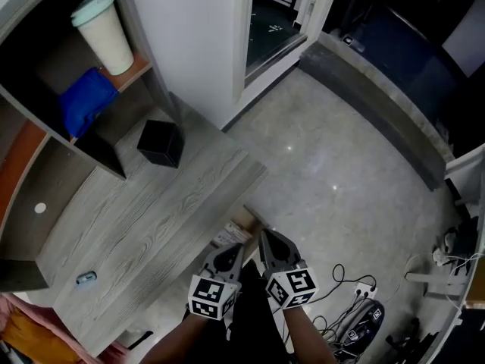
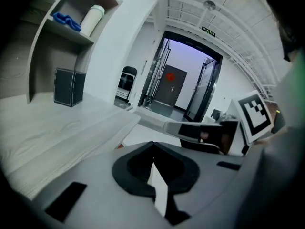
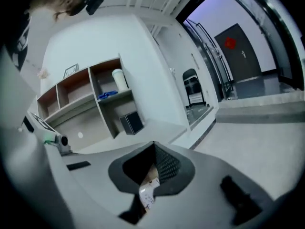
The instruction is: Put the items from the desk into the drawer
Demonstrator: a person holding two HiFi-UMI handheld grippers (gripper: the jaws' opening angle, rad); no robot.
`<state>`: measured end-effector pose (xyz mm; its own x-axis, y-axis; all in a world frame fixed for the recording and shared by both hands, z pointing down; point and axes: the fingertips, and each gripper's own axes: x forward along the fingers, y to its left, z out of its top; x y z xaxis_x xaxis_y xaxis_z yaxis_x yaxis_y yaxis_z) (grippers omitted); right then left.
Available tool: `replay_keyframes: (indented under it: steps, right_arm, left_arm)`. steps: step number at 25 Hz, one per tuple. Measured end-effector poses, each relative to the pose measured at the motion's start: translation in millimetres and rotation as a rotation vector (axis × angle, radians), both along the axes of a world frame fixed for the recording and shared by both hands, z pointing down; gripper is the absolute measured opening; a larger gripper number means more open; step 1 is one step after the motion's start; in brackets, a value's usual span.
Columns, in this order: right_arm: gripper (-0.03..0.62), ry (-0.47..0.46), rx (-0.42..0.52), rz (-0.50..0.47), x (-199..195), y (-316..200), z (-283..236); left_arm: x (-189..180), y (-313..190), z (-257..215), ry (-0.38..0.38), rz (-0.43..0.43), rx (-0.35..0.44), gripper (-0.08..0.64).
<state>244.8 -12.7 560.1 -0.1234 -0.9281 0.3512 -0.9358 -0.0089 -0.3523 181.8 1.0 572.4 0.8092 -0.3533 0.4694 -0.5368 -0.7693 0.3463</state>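
Note:
The grey wooden desk (image 1: 151, 218) carries a black cube (image 1: 159, 142) near the shelf unit and a small pale blue item (image 1: 86, 280) near its front edge. Both grippers hang side by side off the desk's right edge, above the floor. My left gripper (image 1: 235, 247) has its jaws together at the tips with nothing between them (image 2: 152, 146). My right gripper (image 1: 264, 233) is also shut and holds nothing (image 3: 154, 144). Just beyond the tips, below the desk edge, lies a tan thing with a white label (image 1: 233, 233); I cannot tell what it is.
The shelf unit holds a white cup with a mint lid (image 1: 102, 32) and a blue cloth (image 1: 87, 101). A white disc (image 1: 40, 208) sits at the back of the desk. Cables and a power strip (image 1: 352, 294) lie on the polished floor at the right. A glass door (image 1: 273, 21) stands beyond.

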Motion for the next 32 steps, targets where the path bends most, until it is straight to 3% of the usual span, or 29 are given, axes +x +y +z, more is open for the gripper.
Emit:
replay_keyframes:
  steps: [5,10,16,32]
  right_arm:
    - [0.011,0.126,0.101,-0.034,-17.5,-7.7,-73.0]
    - [0.011,0.120,0.130,-0.109,-43.7,-24.2,-118.7]
    - [0.011,0.186,0.239,-0.232,-88.6,-43.1,-167.2]
    - [0.011,0.159,0.281,-0.533,-196.2,-77.2,-185.3]
  left_arm:
    - [-8.9,-12.9,-64.0,0.046,-0.042,0.066,0.009]
    - [-27.4,-29.9,-119.6,0.076,-0.090,0.166,0.009]
    - [-67.8,-51.2,-160.3,0.101,-0.252,0.217,0.009]
    - [-182.1,-87.4,-191.8,0.085,-0.587,0.289,0.009]
